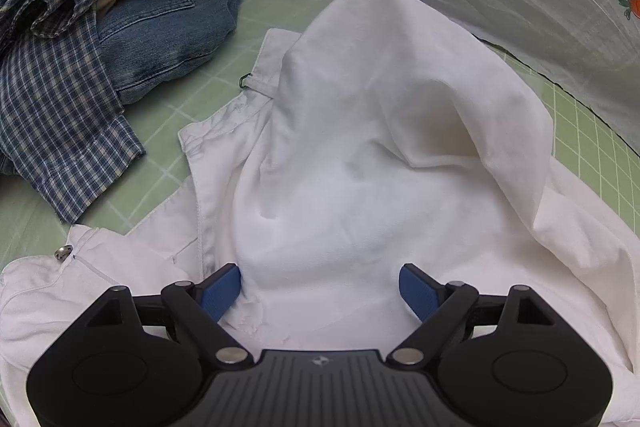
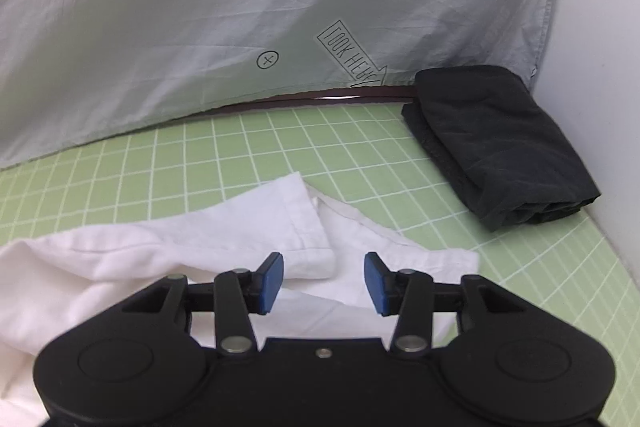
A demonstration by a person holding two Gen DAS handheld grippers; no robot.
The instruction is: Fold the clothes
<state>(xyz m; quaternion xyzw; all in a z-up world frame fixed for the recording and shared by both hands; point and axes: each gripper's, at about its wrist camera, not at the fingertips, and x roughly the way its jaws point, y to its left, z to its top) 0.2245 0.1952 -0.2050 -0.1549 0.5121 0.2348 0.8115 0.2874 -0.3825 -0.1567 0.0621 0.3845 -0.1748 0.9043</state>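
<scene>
Left wrist view shows the left gripper (image 1: 320, 291) with its blue pads spread wide above a crumpled white cotton garment (image 1: 380, 131) on the green gridded mat (image 1: 160, 115), gripping nothing, while a heap of blue checked shirt (image 1: 52, 107) and denim jeans (image 1: 168, 35) sits just beside the garment at upper left. Right wrist view shows the right gripper (image 2: 324, 283) released, its pads apart over the white garment's hemmed end (image 2: 288, 223), with a folded black cloth bundle (image 2: 496, 143) well apart by the white wall (image 2: 600, 27) and a pale printed sheet (image 2: 240, 7) behind.
</scene>
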